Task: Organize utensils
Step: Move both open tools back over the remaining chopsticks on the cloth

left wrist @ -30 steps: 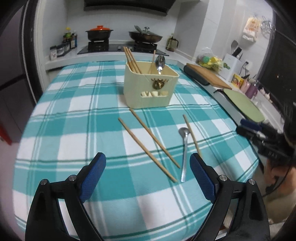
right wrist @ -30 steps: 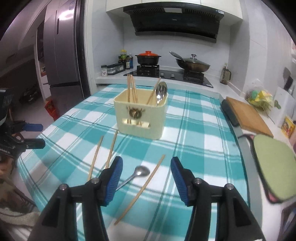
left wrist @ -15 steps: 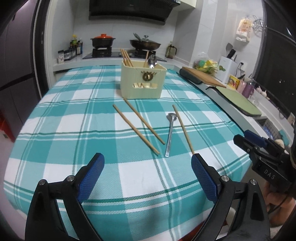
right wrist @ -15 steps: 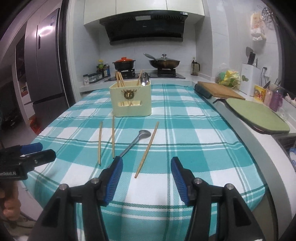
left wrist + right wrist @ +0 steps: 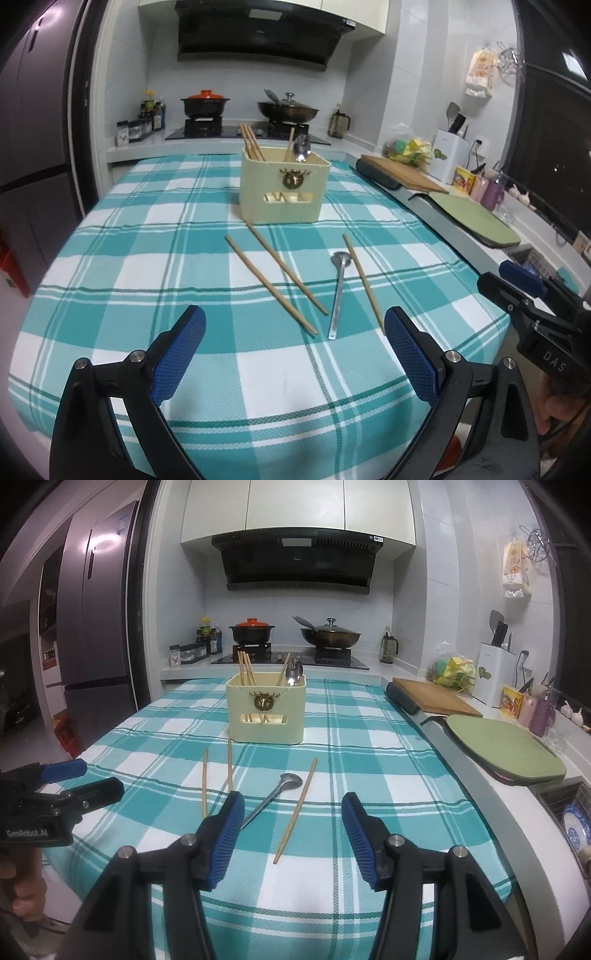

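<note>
Teal checked cloth farther off than before, both hand-held grippers pulled back, wide open, empty

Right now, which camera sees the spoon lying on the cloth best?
The left wrist view: the loose spoon lies whole, bowl to handle tip, between chopsticks. In the right wrist view the same spoon has its handle end hidden behind a finger of the right hand-held gripper.

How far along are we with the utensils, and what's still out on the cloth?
Partly done: the holder already has several chopsticks and a spoon standing in it. Nothing is in hand; the left gripper and right gripper are both open and empty. Left on the cloth: three loose chopsticks and one loose spoon.
</note>
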{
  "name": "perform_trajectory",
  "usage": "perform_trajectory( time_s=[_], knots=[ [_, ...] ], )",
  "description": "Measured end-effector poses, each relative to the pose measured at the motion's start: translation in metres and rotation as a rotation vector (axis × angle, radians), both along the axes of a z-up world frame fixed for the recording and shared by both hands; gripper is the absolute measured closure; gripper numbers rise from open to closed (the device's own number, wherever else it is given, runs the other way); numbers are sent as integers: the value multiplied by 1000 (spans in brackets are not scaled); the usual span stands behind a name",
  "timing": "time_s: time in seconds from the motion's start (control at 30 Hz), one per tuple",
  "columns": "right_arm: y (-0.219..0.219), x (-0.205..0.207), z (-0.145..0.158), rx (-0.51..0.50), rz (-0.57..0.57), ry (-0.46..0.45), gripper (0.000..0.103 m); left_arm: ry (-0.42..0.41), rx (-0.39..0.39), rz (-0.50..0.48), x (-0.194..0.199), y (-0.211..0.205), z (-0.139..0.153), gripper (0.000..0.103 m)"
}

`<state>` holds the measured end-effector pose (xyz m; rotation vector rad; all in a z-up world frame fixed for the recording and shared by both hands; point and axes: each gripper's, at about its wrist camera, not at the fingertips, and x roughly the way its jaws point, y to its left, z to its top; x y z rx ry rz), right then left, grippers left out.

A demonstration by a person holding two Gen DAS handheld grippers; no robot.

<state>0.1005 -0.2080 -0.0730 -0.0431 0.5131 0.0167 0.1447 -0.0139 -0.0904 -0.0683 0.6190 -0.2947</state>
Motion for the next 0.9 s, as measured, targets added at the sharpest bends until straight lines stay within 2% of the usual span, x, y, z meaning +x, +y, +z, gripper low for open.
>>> perform_trajectory(
  time_s=[0.3,0.57,0.73,0.9],
  knots=[
    [-5,-25,8,-1,-18,-28,47,6,5,-12,-8,-10,0,5],
    [-7,-26,12,19,-5,-62,47,-33,0,52,-19,6,11,4],
    [-7,-30,8,10,-6,-67,47,0,-17,77,-14,15,4,4],
    [-11,-27,7,43,-20,-68,47,4,-23,126,-22,33,-3,3]
  ],
)
